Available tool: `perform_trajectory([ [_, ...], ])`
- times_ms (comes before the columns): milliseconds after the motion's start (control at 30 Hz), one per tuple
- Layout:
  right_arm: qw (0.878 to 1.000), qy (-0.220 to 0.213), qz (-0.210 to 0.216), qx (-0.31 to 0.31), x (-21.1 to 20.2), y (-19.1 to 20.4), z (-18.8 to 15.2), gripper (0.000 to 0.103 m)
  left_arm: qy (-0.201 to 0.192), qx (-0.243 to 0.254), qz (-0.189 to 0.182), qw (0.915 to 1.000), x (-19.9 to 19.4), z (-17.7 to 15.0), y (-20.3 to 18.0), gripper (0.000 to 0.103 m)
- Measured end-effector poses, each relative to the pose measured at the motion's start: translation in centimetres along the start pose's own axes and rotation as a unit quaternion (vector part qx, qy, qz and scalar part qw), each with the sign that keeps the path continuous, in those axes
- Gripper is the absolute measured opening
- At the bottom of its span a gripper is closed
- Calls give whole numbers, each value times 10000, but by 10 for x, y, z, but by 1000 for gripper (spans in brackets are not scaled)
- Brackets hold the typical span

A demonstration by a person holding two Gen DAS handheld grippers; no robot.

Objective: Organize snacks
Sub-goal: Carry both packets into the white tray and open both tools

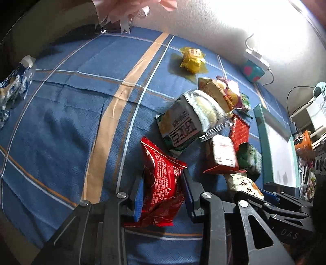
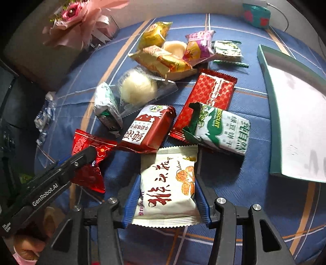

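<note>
My left gripper [image 1: 163, 177] is shut on a crumpled red snack packet [image 1: 159, 161], its blue pads pressing both sides just above the blue checked cloth [image 1: 67, 122]. In the right wrist view, my right gripper [image 2: 167, 180] is shut on a white packet with red characters [image 2: 169, 163]. The left gripper's black finger [image 2: 85, 156] lies over the red packet [image 2: 91, 142] at the lower left there. Beyond lies a pile of several snacks: a red-brown packet [image 2: 148, 128], a green-and-white biscuit packet [image 2: 220, 130], a flat red bar [image 2: 209, 97] and a clear-wrapped white cake [image 2: 138, 87].
A teal box with a bare white inside [image 2: 295, 126] sits at the right edge of the cloth. A yellow packet [image 1: 191, 59] lies apart at the back. Blue-and-white wrapped packets [image 1: 14, 85] rest at the far left. A pink flower bouquet [image 2: 75, 24] and a small teal box [image 2: 256, 15] stand behind.
</note>
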State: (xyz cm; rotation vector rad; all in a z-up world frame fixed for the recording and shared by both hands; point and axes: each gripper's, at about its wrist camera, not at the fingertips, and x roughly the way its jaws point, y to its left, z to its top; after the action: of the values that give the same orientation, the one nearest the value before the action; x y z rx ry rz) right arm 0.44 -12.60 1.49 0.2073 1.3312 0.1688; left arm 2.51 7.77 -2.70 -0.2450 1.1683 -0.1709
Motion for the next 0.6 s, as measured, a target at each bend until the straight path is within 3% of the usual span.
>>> perform_trajectory([
  [300, 9983, -434, 346, 188, -62, -29, -1, 54, -457, 59, -216, 9987, -46, 14, -32, 36],
  [600, 9900, -1218, -191, 680, -116, -72, 7, 54, -544, 536, -601, 9953, -48, 45, -126, 36],
])
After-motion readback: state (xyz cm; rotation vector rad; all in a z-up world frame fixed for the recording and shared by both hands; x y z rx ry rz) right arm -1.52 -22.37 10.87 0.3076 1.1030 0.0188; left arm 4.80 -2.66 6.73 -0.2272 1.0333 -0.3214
